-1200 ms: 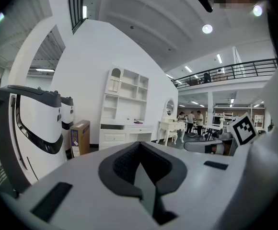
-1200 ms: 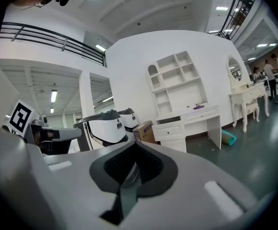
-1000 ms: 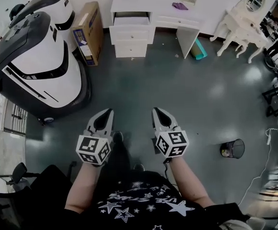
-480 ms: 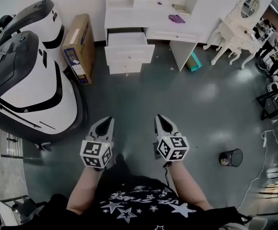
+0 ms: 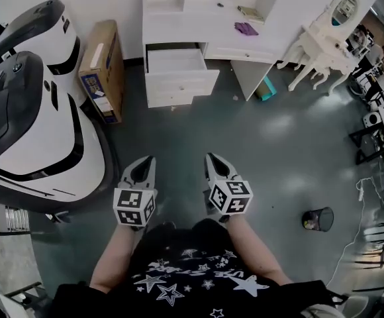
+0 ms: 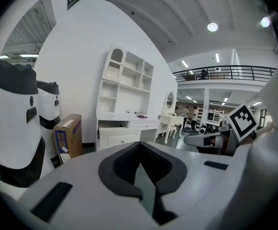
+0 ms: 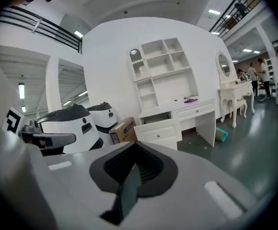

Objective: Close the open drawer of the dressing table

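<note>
The white dressing table stands against the far wall, with shelves above it. Its top left drawer is pulled out, and the front panel juts toward me. Both grippers are held side by side in front of the person, well short of the table. My left gripper is shut with nothing in it, and so is my right gripper. In the left gripper view the left gripper points at the drawer. The right gripper points at the drawer too.
Two large white-and-black machines fill the left side. A cardboard box leans beside the drawer unit. An ornate mirrored vanity stands at the right, a teal object by the table leg, and a black bin on the floor.
The person has walked toward the dressing table with both grippers carried along. The table and its open drawer now look larger and nearer. Both grippers stay shut.
</note>
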Action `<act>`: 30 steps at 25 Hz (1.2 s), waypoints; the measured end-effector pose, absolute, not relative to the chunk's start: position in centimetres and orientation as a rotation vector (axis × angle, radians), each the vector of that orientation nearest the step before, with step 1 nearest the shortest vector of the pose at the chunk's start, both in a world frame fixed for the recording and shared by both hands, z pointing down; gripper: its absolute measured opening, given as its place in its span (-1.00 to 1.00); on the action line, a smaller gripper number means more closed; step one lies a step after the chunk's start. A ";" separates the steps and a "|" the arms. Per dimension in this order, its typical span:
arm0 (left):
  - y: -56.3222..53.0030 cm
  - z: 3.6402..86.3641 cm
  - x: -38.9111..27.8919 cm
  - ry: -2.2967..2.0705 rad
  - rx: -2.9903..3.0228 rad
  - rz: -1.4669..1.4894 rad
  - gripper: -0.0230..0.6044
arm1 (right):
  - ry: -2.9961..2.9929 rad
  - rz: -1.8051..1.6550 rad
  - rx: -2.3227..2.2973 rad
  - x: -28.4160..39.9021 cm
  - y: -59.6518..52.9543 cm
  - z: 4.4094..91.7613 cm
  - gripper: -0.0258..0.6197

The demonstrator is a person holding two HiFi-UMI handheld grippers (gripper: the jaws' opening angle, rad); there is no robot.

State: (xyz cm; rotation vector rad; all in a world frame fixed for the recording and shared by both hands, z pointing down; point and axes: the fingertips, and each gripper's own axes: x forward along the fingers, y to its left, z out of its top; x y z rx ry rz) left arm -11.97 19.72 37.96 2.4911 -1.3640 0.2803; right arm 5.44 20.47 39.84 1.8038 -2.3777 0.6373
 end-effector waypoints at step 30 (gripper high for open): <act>-7.4 44.2 -8.6 -1.642 2.257 0.385 -0.90 | -2.409 0.856 1.506 8.1 -10.9 49.6 -0.82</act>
